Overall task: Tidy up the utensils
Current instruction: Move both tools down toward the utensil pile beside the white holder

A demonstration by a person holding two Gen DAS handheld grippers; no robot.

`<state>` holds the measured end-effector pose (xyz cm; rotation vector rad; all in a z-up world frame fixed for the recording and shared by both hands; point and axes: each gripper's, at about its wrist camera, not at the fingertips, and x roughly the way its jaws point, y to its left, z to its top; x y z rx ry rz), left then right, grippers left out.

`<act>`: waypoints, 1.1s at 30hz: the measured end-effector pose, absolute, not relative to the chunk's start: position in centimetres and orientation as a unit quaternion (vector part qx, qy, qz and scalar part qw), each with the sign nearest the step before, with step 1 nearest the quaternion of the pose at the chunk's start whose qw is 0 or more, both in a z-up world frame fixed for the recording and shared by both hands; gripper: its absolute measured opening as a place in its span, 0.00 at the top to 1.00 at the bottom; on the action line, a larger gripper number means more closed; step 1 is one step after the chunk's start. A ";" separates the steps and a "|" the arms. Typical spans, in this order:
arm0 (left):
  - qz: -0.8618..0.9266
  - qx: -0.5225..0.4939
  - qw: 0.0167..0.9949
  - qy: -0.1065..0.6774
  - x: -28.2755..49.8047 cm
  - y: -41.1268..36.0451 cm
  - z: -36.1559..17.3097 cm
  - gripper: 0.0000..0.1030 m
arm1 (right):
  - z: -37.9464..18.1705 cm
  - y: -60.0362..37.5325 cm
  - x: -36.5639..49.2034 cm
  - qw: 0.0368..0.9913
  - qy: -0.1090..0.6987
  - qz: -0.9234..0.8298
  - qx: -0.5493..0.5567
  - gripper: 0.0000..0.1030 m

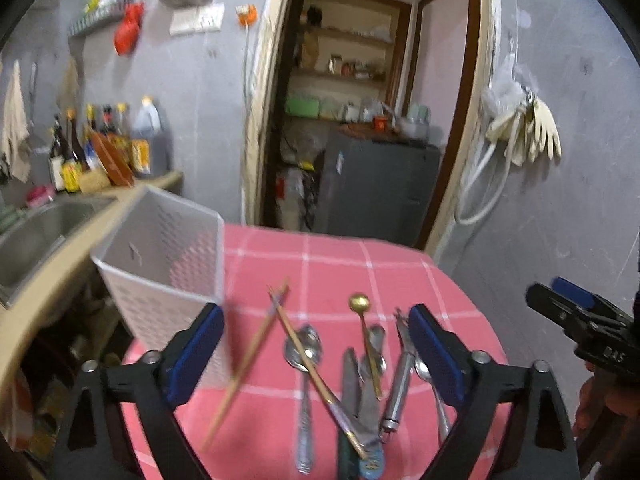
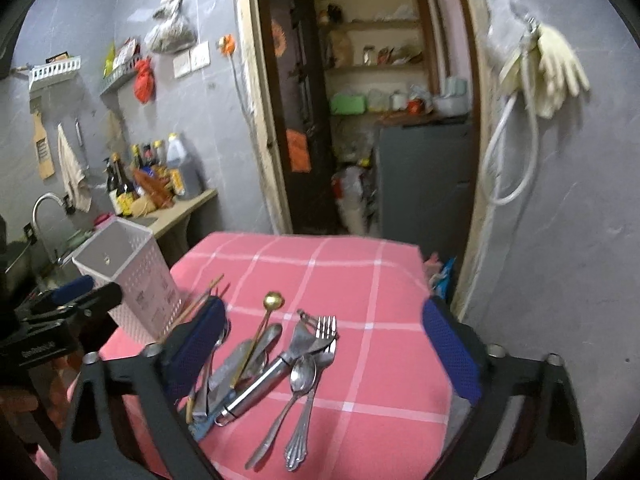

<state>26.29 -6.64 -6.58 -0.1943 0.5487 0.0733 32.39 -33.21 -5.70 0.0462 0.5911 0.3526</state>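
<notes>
A pile of utensils lies on a pink checked cloth [image 1: 320, 272]: wooden chopsticks [image 1: 248, 364], a steel spoon [image 1: 304, 352], a small gold spoon [image 1: 360, 304], knives and a peeler [image 1: 400, 384]. A white perforated holder [image 1: 168, 264] stands at the cloth's left edge and looks empty. My left gripper [image 1: 316, 356] is open above the pile, holding nothing. In the right wrist view I see the fork [image 2: 316, 380], a spoon [image 2: 300, 376], the gold spoon [image 2: 274, 302] and the holder [image 2: 132, 280]. My right gripper [image 2: 324, 356] is open over them, holding nothing.
A counter with a steel sink [image 1: 40, 232] and sauce bottles [image 1: 100, 148] lies to the left. A doorway to a pantry with a grey cabinet [image 1: 376, 184] is straight ahead. Rubber gloves [image 1: 528, 132] and a white hose hang on the right wall.
</notes>
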 end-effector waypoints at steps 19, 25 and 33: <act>0.090 -0.123 0.917 0.369 34.7 -6.8 -12.5 0.42 | -15.9 -30.3 37.0 0.873 0.414 0.252 0.064 0.77; 0.107 -0.126 0.905 0.392 36.5 -6.5 -13.9 0.42 | -17.5 -30.0 37.8 0.858 0.438 0.259 0.066 0.80; 0.129 -0.114 0.897 0.406 38.1 -7.0 -14.8 0.42 | -18.9 -29.9 38.2 0.850 0.454 0.259 0.073 0.83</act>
